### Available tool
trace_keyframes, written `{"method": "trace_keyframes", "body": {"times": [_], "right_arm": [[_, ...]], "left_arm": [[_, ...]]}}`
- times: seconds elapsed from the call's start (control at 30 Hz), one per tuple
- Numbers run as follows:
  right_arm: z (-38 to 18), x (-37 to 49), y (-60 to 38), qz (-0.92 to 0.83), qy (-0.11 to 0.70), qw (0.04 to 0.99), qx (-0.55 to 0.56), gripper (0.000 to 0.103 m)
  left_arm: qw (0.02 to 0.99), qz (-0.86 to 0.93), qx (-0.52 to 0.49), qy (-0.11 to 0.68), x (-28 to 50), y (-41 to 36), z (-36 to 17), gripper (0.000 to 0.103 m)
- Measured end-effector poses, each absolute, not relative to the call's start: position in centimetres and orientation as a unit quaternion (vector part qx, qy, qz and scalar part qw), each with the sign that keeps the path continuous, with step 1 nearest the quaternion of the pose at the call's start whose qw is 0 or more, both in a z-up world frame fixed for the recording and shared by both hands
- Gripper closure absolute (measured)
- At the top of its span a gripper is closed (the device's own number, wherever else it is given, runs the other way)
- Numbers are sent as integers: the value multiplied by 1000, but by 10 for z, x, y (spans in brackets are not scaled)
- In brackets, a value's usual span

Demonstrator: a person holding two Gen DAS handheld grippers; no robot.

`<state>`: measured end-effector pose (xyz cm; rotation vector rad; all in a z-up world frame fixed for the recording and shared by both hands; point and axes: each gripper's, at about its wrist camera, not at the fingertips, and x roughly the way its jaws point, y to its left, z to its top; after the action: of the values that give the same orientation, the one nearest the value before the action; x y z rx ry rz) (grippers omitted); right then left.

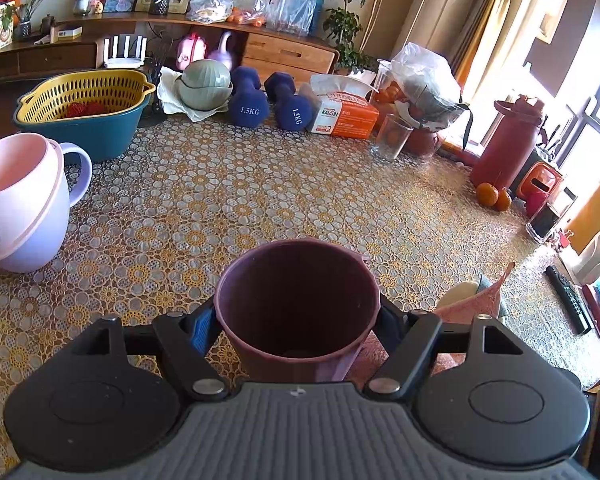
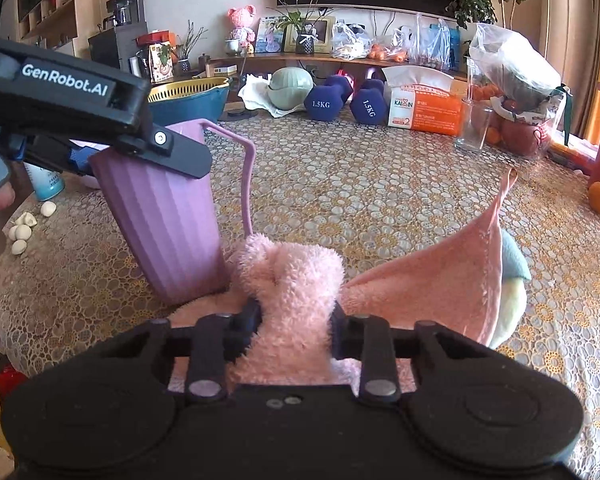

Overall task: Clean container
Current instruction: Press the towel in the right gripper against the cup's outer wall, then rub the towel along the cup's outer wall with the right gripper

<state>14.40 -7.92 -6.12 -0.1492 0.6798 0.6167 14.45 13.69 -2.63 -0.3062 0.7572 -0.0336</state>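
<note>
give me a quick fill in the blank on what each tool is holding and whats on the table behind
1. The left tool is shut on the purple ____.
2. The right tool grips a fluffy pink ____.
3. Each blue dumbbell is marked ____.
4. The yellow strainer sits in a ____ basin.

Missing words: cup; cloth; 1.5KG; teal

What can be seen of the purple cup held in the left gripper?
The purple cup is a tall, tapered, plastic-looking container with vertical ribs outside, a smooth dark inside that looks empty, and a thin strap-like handle running from the rim down its side. It is tilted, its base down by the patterned tablecloth and against the pink cloth. The left gripper is shut on it near the rim; the right gripper pinches the cloth beside it.
</note>
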Motion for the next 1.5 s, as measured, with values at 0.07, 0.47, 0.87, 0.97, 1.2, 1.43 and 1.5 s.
{"method": "trace_keyframes", "body": {"times": [0.07,0.47,0.87,0.97,1.2,1.43,1.5], "right_arm": [[-54,144,-86,301,328,895,-41,78],[-16,142,-80,369,305,877,39,78],[-28,141,-59,356,319,878,-20,78],[-32,142,-57,351,324,878,-32,78],[-49,150,-57,331,344,878,-50,78],[-62,154,-59,317,352,878,-65,78],[-58,152,-59,315,347,881,-63,78]], "left_arm": [[917,-16,-152,369,145,138,-27,27],[913,-13,-164,374,147,142,-26,27],[913,-14,-161,374,148,141,-26,27],[914,-14,-160,374,148,141,-26,27],[914,-15,-159,373,147,141,-26,27],[915,-17,-154,374,148,138,-25,27],[913,-17,-159,374,149,140,-25,27]]}}
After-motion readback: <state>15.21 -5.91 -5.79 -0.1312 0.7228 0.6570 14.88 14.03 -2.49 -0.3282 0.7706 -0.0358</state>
